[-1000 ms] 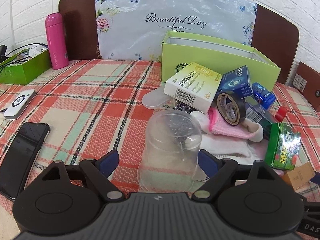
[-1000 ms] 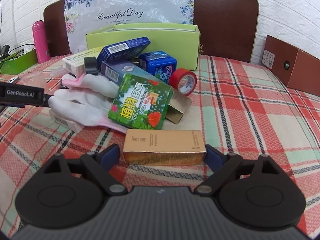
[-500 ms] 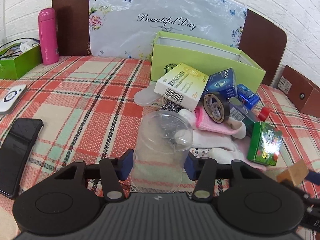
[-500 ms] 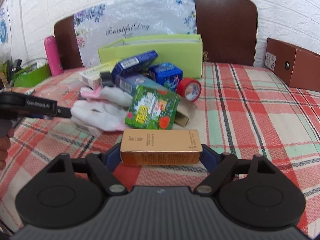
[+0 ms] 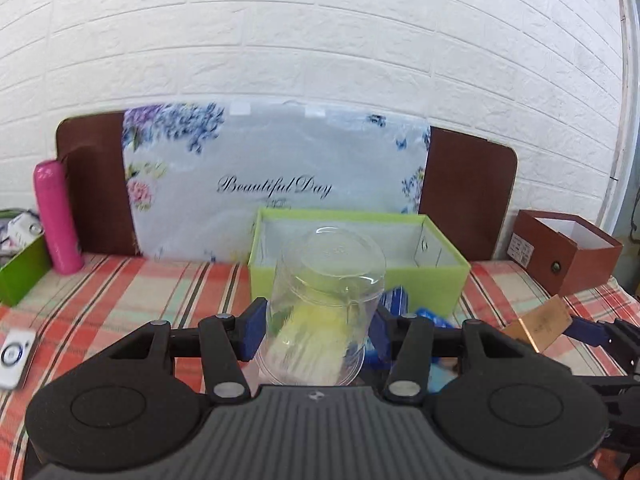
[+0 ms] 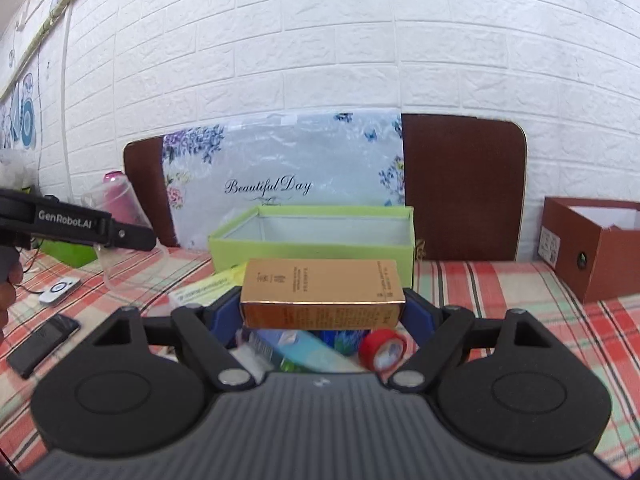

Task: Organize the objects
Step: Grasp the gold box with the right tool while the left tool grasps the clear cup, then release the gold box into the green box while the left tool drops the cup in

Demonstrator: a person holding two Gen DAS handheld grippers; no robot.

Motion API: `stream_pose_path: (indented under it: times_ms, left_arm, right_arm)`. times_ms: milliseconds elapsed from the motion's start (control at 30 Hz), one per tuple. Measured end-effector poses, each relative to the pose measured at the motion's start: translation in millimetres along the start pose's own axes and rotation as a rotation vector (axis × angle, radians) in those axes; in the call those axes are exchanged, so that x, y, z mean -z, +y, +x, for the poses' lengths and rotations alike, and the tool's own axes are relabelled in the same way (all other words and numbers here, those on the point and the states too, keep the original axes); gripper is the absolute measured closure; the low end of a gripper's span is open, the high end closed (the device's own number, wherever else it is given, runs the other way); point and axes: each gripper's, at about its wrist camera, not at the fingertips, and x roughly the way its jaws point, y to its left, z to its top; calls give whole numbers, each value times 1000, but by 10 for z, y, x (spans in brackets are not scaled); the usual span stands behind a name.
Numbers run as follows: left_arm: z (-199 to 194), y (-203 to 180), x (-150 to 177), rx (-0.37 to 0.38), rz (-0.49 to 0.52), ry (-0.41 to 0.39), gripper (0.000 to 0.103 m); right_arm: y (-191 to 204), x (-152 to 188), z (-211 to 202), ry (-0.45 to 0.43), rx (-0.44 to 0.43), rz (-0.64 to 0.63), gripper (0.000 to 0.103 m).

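clear thin plastic cup [image 5: 326,312] sat inverted in the left tongs [image 5: 316,330], aloft before the green box [image 5: 356,268]; light, crushable, gripped mid-wall. right tongs [image 6: 322,312] clamped the stiff gold carton [image 6: 320,294] endwise.

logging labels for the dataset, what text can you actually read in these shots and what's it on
"Beautiful Day": on the floral bag behind the green box.
"GenRobot.AI": on the left tool, seen from the right wrist view.
Gold box held in the right tool: print too small to read.
Brown box label: too small to read.
Yellow carton print: blurred.
Clear cup in the left tool: embossing on its base, unreadable.
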Motion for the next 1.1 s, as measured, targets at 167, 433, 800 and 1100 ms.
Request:
stream_pose_path:
  times_ms: [167,433,800,1100]
  left_arm:
    - [512,18,-350,-5,-41,4,47]
    - [1321,13,-616,-28,-31,48,47]
    - [1833,126,-405,-105,-43,137,9]
    - [1381,40,-414,-122,-13,78,9]
  right_arm:
    - [-61,-239,553,5,18,23,21]
    - [-95,-515,1539,41,45,-3,21]
    - [-155,-427,2170,116,16,-36,0]
    - [-93,-489,1705,47,41,-140,0]
